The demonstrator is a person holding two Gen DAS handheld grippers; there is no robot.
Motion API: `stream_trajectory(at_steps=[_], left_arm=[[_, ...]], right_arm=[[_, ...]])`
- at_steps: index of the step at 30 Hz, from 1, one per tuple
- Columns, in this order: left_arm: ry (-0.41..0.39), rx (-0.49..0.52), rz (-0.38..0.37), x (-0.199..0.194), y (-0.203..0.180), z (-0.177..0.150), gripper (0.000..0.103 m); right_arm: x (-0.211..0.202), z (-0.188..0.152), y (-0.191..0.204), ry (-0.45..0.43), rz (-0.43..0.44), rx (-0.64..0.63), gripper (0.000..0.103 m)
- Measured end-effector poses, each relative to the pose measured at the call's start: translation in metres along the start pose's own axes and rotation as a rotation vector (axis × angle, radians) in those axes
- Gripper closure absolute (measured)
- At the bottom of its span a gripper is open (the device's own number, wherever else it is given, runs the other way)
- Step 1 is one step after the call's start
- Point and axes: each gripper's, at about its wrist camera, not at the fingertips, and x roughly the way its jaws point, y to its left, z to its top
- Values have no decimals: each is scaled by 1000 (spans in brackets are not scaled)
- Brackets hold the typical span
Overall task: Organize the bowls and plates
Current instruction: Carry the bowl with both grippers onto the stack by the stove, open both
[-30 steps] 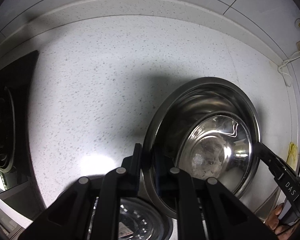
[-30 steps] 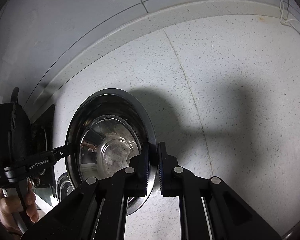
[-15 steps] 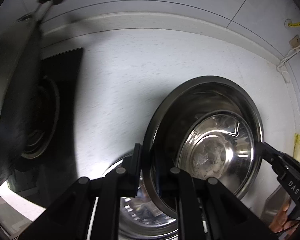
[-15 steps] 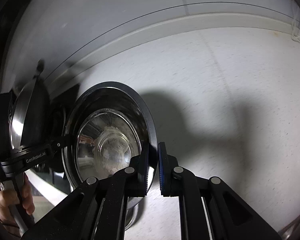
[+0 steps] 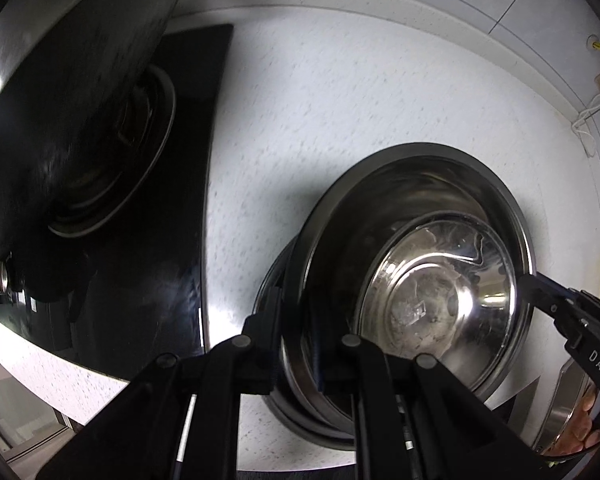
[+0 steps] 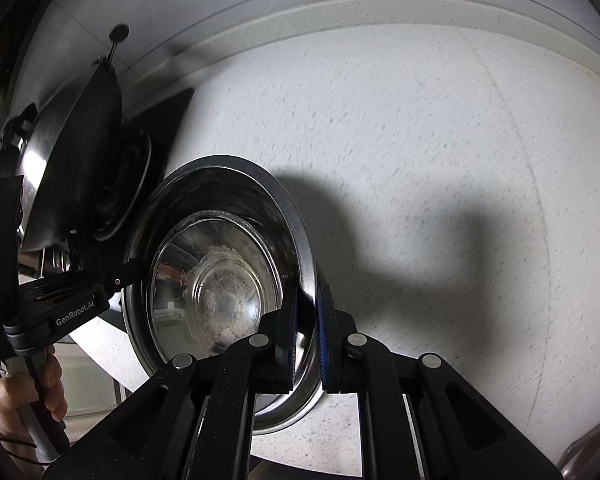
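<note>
A large steel bowl (image 5: pixel 380 208) with a smaller steel bowl (image 5: pixel 436 292) nested inside hangs tilted between both grippers, above the speckled white counter (image 5: pixel 340 100). My left gripper (image 5: pixel 296 344) is shut on the large bowl's left rim. My right gripper (image 6: pixel 306 344) is shut on the opposite rim of the same large bowl (image 6: pixel 228 184), with the inner bowl (image 6: pixel 216 288) showing. Another round steel dish (image 5: pixel 300 420) lies on the counter directly below the held bowls.
A black stove top (image 5: pixel 148 240) with a burner lies on the left, and a dark pan (image 6: pixel 72 160) stands over it. The wall and backsplash (image 6: pixel 340 20) run along the back. Cables (image 5: pixel 592 108) hang at the right wall. A steel rim (image 5: pixel 560 408) shows at the lower right.
Both grippers have carried the nested bowls leftward toward the stove and over the dish on the counter. The stove and pan now fill the left of both views.
</note>
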Motion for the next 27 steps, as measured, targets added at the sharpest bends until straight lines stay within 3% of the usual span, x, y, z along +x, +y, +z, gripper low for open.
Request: stream_trajectory(at_steps=[10, 27], left_arm=[[-6, 5, 10, 1, 1, -16, 91], [-27, 70, 16, 4, 0, -16, 90]], right_arm=[[8, -10, 8, 21, -15, -24, 95], [8, -17, 10, 7, -51, -13, 95]])
